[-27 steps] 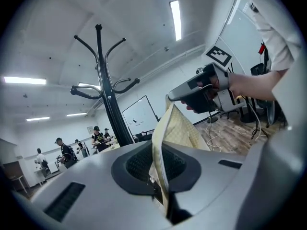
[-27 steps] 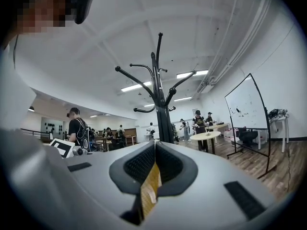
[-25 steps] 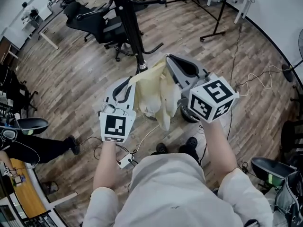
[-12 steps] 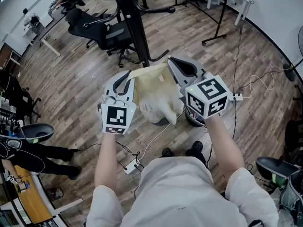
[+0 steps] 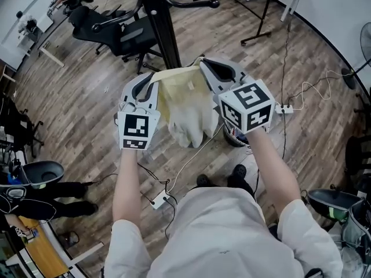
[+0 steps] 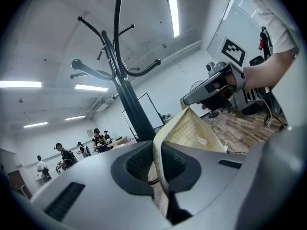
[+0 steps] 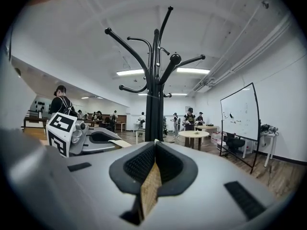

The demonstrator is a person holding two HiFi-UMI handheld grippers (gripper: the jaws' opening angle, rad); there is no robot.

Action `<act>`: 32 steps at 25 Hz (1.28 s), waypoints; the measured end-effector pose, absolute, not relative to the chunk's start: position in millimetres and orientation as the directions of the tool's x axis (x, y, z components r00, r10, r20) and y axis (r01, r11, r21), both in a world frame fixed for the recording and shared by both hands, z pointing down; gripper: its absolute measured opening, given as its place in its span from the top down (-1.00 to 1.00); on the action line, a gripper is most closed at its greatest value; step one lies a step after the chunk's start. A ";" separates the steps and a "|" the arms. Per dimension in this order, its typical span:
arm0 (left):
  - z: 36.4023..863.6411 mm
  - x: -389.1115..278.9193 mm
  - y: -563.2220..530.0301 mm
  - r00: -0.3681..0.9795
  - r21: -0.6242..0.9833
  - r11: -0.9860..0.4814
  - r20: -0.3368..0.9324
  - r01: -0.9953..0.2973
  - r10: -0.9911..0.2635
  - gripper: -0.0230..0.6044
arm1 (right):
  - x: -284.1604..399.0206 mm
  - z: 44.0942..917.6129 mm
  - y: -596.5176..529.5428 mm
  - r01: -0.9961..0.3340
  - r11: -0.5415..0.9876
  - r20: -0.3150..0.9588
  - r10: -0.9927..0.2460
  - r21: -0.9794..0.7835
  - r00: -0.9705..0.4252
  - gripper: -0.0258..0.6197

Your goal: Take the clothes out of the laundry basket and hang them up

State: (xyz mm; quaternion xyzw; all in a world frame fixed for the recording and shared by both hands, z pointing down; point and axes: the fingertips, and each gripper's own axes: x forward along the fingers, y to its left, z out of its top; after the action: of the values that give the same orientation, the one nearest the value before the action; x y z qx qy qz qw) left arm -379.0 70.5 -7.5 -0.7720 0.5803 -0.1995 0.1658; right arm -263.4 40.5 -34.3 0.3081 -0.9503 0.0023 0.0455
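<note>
Your left gripper and right gripper each pinch the top edge of a pale yellow garment, stretched near the coat stand. It looks light and floppy, best held by that edge.

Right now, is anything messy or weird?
Nothing is broken or spilled. The yellow cloth hangs bunched between the left gripper and right gripper, both shut on its top edge. A power strip and loose cable sprawl underfoot.

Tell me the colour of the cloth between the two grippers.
Pale yellow cloth, finely checked; clearest in the left gripper view.
</note>
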 end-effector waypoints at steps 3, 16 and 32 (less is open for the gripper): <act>-2.4 -386.6 61.9 0.248 -0.478 -0.277 0.123 -0.834 -0.961 0.83 | -269.7 -29.0 36.1 -0.592 0.805 0.106 -0.592 0.035 -0.799 0.88; 40.0 -417.4 42.4 0.227 -0.417 -0.285 0.184 -0.863 -0.956 0.83 | -296.1 13.0 34.6 -0.581 0.814 0.189 -0.575 0.026 -0.796 0.88; 115.1 -452.8 46.5 0.178 -0.304 -0.269 0.296 -0.914 -0.939 0.83 | -334.1 68.1 45.4 -0.527 0.850 0.277 -0.506 0.000 -0.817 0.87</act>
State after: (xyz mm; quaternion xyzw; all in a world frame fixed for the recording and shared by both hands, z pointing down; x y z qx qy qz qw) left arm -452.8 46.5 115.1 -0.7668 0.6039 -0.2155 0.0286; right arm -334.1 45.4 68.1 0.2713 -0.9523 0.0381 0.1347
